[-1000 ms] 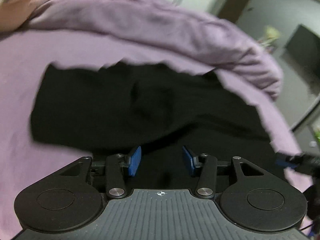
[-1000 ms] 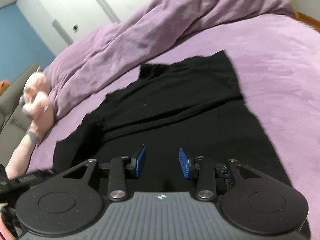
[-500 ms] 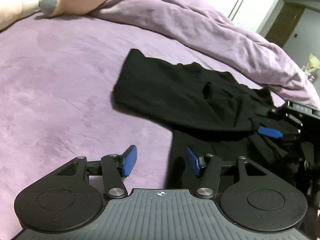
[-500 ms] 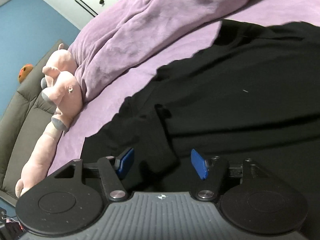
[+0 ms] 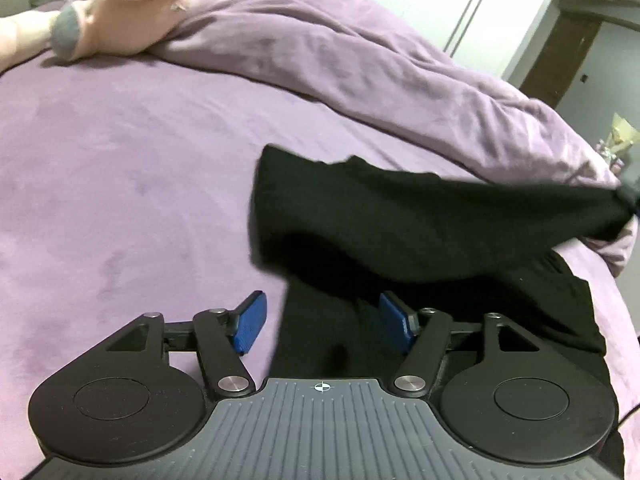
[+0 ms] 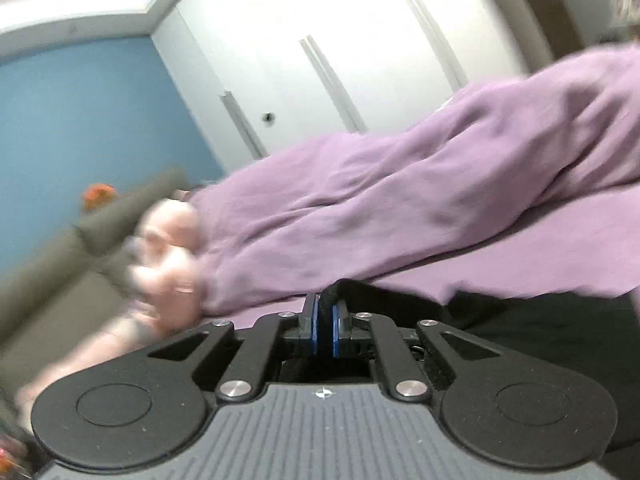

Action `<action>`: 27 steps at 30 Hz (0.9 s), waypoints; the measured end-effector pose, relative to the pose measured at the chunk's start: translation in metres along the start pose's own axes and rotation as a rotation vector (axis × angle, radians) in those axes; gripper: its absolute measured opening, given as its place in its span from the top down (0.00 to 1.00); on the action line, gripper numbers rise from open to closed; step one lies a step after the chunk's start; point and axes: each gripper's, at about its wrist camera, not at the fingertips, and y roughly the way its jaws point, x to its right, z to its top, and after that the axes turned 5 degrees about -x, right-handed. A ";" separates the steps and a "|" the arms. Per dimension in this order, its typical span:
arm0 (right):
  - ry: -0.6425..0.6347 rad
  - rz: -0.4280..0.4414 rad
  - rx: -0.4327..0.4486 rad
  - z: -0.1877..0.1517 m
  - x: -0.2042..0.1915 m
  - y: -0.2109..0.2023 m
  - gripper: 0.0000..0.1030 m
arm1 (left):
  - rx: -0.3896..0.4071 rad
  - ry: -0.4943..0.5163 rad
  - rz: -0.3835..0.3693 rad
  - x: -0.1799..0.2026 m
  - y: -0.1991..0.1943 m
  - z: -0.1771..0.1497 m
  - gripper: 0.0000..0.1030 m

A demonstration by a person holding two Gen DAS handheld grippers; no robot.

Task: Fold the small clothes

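A black garment (image 5: 420, 232) lies on the purple bed. One part of it is lifted and stretched to the far right in the left wrist view. My left gripper (image 5: 324, 322) is open and empty, hovering over the garment's near left edge. My right gripper (image 6: 325, 328) is shut on a fold of the black garment (image 6: 540, 320), which bunches between its blue pads (image 6: 335, 330) and trails off to the right.
A rumpled purple duvet (image 5: 360, 64) lies along the far side of the bed. A pink plush toy (image 5: 120, 8) rests at the far left by a grey-brown couch (image 6: 48, 272). White wardrobe doors (image 6: 340, 60) stand behind. Bare purple sheet (image 5: 120, 184) spreads to the left.
My right gripper has shut on the garment and lifted it, tilting up towards the wardrobe. The lifted part of the garment now stretches to the right. My left gripper stays open.
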 end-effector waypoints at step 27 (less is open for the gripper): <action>-0.051 -0.267 0.041 -0.003 0.085 -0.007 0.94 | -0.065 0.085 0.085 0.025 0.035 0.018 0.31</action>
